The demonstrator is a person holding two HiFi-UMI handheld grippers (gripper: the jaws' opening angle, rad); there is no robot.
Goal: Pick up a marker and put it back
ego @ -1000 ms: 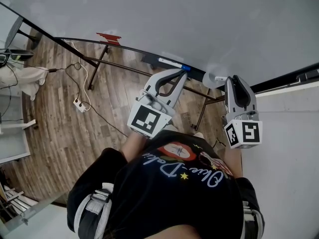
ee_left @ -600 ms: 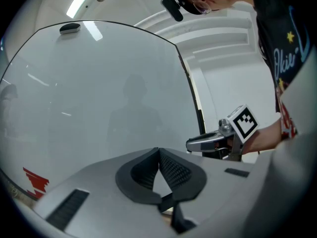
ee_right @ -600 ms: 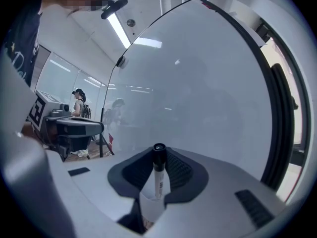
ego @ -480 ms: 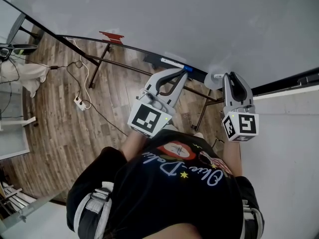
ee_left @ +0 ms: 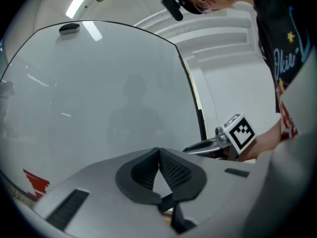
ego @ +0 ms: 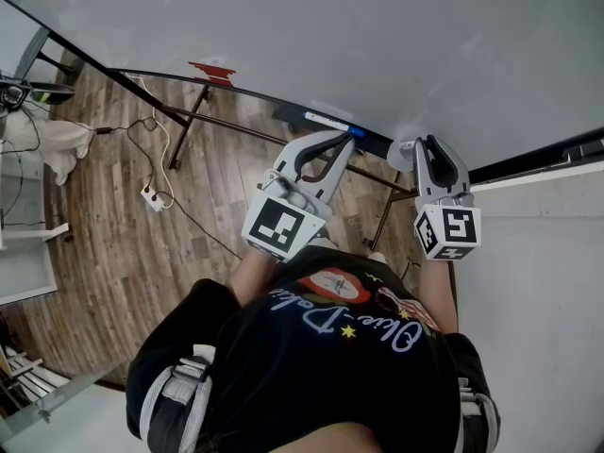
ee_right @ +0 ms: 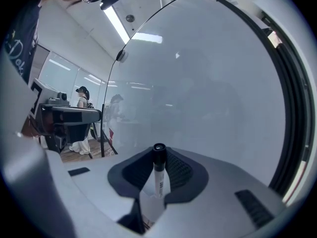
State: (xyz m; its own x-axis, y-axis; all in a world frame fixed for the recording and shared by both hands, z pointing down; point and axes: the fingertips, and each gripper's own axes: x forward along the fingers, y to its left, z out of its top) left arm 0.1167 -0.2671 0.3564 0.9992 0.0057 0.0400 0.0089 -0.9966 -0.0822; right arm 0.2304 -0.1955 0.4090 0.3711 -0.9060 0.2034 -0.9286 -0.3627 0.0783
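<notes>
The right hand-held gripper [ee_right: 158,163] clamps a marker [ee_right: 159,178] near the whiteboard's [ego: 377,55] bottom edge, while the left hand-held gripper [ee_left: 158,155], jaws together and empty, hovers alongside.

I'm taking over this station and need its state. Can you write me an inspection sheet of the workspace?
Surface: board, upright on a stand.
Job's things: marker, black-capped, in the right hand-held gripper; second marker, blue-tipped, on the board's tray.
Clutter: red item at the board's lower edge.
Grippers: left hand-held gripper shut, empty; right shut on the marker.
Cables: cable and power strip on the floor.
Surroundings: wood floor; person beyond the board.
</notes>
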